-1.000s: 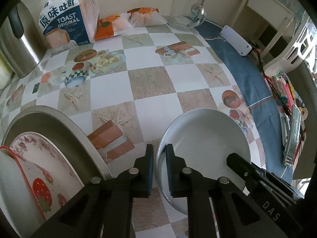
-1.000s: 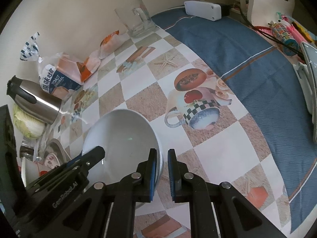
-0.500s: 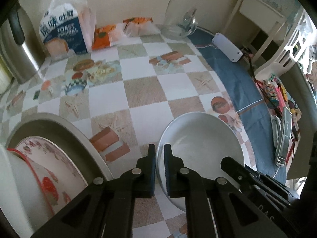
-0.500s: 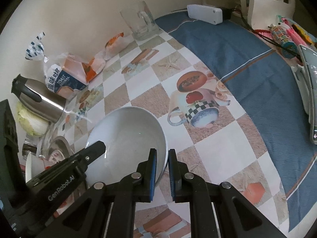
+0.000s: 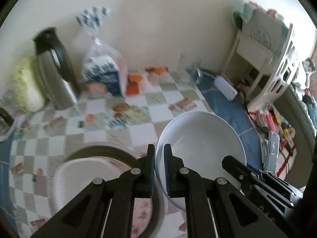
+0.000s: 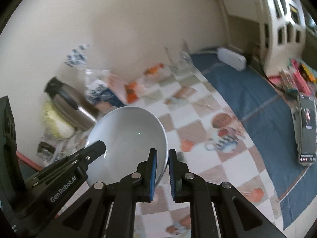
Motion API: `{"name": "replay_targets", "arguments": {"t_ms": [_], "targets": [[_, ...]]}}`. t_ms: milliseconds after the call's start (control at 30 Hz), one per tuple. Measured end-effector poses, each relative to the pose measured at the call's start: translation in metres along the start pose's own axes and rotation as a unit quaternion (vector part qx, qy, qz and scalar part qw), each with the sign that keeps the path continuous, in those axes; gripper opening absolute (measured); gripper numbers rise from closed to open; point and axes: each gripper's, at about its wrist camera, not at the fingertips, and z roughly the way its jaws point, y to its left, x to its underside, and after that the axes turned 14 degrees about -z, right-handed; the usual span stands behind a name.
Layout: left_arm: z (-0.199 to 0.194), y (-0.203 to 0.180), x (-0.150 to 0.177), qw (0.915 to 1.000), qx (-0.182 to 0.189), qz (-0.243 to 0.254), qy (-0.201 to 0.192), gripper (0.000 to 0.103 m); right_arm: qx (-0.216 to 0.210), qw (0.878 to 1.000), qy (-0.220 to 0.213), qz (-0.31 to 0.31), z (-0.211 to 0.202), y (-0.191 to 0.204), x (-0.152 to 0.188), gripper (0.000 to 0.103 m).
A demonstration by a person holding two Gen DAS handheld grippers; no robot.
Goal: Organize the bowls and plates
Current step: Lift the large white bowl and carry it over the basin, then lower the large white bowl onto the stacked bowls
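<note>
A plain white bowl [image 5: 200, 146] is held between both grippers, lifted above the checkered tablecloth. My left gripper [image 5: 159, 154] is shut on its left rim. My right gripper [image 6: 162, 156] is shut on its right rim; the bowl also shows in the right wrist view [image 6: 126, 136]. Below to the left sits a stack: a white dish [image 5: 83, 178] on a patterned plate [image 5: 140, 214] inside a metal basin [image 5: 111, 148]. The view is motion-blurred.
A steel kettle [image 5: 55, 69], a cabbage [image 5: 25, 87], a toast bag [image 5: 103, 73], orange packets [image 5: 134, 81] and a glass jug [image 5: 190, 69] stand along the back wall. A white power strip [image 5: 225, 87] and phone [image 6: 307, 127] lie on the blue cloth at right.
Both grippers have lifted the white bowl off the table and risen; the views tilted up toward the wall. The bowl has shifted left toward the stacked dishes.
</note>
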Motion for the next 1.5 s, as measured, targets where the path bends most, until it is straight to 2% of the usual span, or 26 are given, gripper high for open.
{"name": "replay_targets", "arguments": {"t_ms": [133,333,633,1033,1500], "targets": [[-0.033,0.030,-0.006,0.9993,-0.015,-0.016,-0.029,0.008,-0.023,0.999,-0.018,-0.024,-0.012,0.035,-0.009,0.013],[-0.062,0.077,-0.006,0.9972,-0.019,-0.057,-0.044,0.008,-0.060,0.996,-0.020,-0.058,-0.015,0.085,-0.010,0.013],[-0.054,0.133,0.016,0.9928,-0.025,-0.117,-0.011,0.008,-0.063,0.992,0.015,-0.104,0.008,0.130,0.009,0.013],[-0.029,0.144,0.023,0.9904,-0.020,-0.135,0.020,0.008,-0.034,0.991,0.043,-0.121,0.035,0.134,0.018,0.013],[-0.022,0.150,0.023,0.9890,-0.021,-0.144,0.025,0.008,-0.025,0.990,0.042,-0.129,0.042,0.135,0.019,0.016]]}}
